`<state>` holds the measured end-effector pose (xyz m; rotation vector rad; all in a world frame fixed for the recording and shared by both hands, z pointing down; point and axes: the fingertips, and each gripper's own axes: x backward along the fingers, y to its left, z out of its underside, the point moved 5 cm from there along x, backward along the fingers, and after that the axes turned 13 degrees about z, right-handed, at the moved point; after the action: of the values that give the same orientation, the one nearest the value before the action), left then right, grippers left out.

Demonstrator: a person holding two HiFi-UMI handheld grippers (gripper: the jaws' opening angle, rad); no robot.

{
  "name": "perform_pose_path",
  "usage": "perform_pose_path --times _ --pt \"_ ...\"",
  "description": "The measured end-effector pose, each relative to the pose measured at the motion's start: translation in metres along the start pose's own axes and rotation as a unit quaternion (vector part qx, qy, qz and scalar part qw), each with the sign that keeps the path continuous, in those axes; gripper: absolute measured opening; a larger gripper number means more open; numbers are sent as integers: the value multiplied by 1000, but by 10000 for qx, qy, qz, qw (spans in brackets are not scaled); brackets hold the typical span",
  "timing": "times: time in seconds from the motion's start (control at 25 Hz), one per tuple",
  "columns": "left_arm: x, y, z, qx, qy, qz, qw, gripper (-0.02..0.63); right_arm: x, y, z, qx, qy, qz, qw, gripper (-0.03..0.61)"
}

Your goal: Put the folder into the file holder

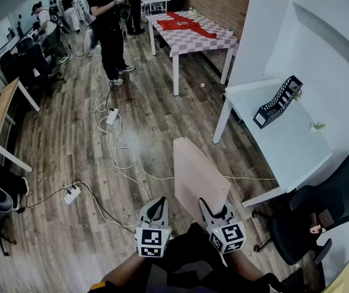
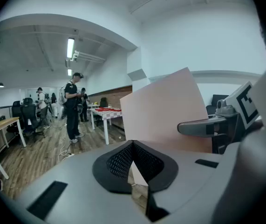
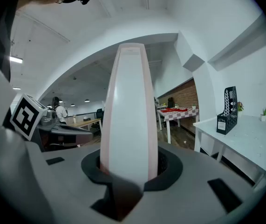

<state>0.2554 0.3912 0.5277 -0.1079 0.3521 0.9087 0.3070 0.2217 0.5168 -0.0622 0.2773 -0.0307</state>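
Holding the folder (image 1: 197,174) in the right hand-held gripper (image 1: 214,205): the right gripper view shows both pads pressed against the lower edge of the folder (image 3: 129,111), which stands upright and edge-on between them. From the head view it is a pale pink board, tilted slightly, carried in the air above the wooden floor (image 1: 70,139).

The left hand-held gripper (image 1: 155,209) sits just beside the right one. In the left gripper view its jaws meet at the tips with nothing clamped between them (image 2: 133,146). The flat face of the folder (image 2: 165,111) shows beyond them, not in contact.

The file holder (image 1: 278,101) is a black mesh rack standing on the white counter (image 1: 290,148) ahead and to my right. Its slots look empty as far as I can make out. In the right gripper view it stands near the left edge of the counter (image 3: 249,141), open side facing left (image 3: 228,110). The folder is well apart from it, not yet over the counter.

A small green plant (image 1: 318,126) sits on the counter beyond the holder. A black office chair (image 1: 321,215) stands near the counter's near corner. White cables (image 1: 116,145) trail across the floor to a power strip (image 1: 71,194). Farther off, a person in dark clothes (image 1: 108,29) stands beside a second counter with a checked top (image 1: 195,38) carrying a red cloth (image 1: 183,23).
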Motion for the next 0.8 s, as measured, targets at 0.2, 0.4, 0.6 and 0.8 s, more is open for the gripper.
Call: perform_pose_path --times 0.2,0.4,0.6,0.8 --pt "-4 0 1 -14 20 10 10000 6 -3 -4 -2 -5 -43 10 10000 133" --pt "-8 0 1 17 31 79 10000 6 -5 -6 -2 -52 -13 71 10000 133" --pt "-19 0 1 25 65 162 9998 6 -10 -15 -4 -239 -33 159 9996 137" --pt "-36 4 -2 33 104 196 9997 6 -20 -30 -7 -389 -67 221 9990 137"
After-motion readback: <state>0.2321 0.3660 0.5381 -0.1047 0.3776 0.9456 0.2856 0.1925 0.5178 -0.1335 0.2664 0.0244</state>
